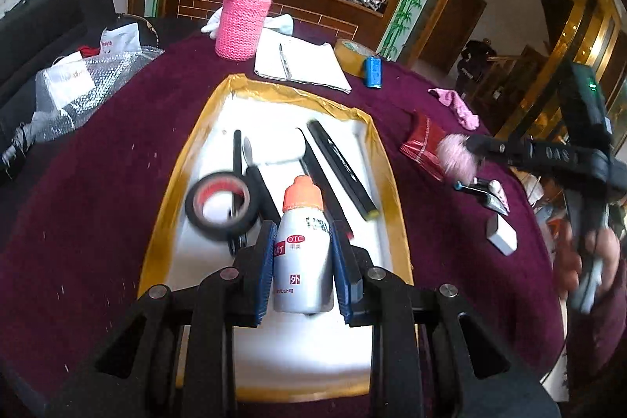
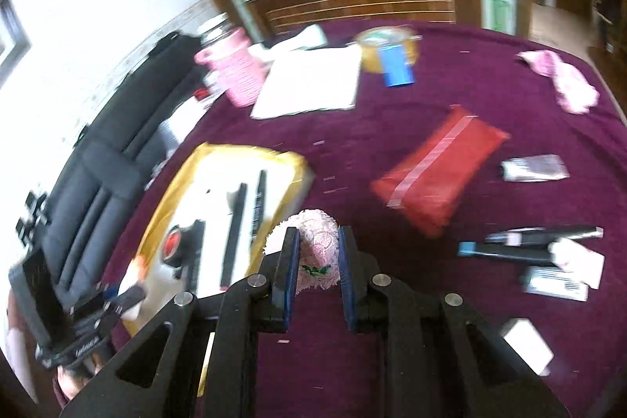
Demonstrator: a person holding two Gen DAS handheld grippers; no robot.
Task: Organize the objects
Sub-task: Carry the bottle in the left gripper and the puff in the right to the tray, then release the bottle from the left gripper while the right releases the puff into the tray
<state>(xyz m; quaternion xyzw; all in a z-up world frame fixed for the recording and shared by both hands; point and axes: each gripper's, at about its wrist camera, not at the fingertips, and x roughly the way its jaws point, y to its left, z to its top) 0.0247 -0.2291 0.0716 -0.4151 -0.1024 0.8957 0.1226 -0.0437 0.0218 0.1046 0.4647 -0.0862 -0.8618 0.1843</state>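
My left gripper [image 1: 301,249] is shut on a white bottle [image 1: 301,261] with an orange cap, over the near end of a white tray [image 1: 368,143] with a yellow taped rim. The tray holds a black tape roll [image 1: 222,204], black pens [image 1: 341,169] and a white pad. My right gripper [image 2: 316,253] is shut on a pink lace puff [image 2: 315,249] and holds it above the purple cloth, just right of the tray [image 2: 290,163]. The right gripper with the puff also shows in the left wrist view [image 1: 458,159].
On the purple tablecloth lie a red pouch [image 2: 435,167], a white eraser [image 2: 527,341], a small tube [image 2: 535,167], dark pens and cards [image 2: 540,249], a pink cloth [image 2: 560,81], a notepad [image 1: 301,65], yellow tape [image 1: 352,55], a blue battery [image 1: 373,71] and a pink-sleeved jar [image 1: 243,14].
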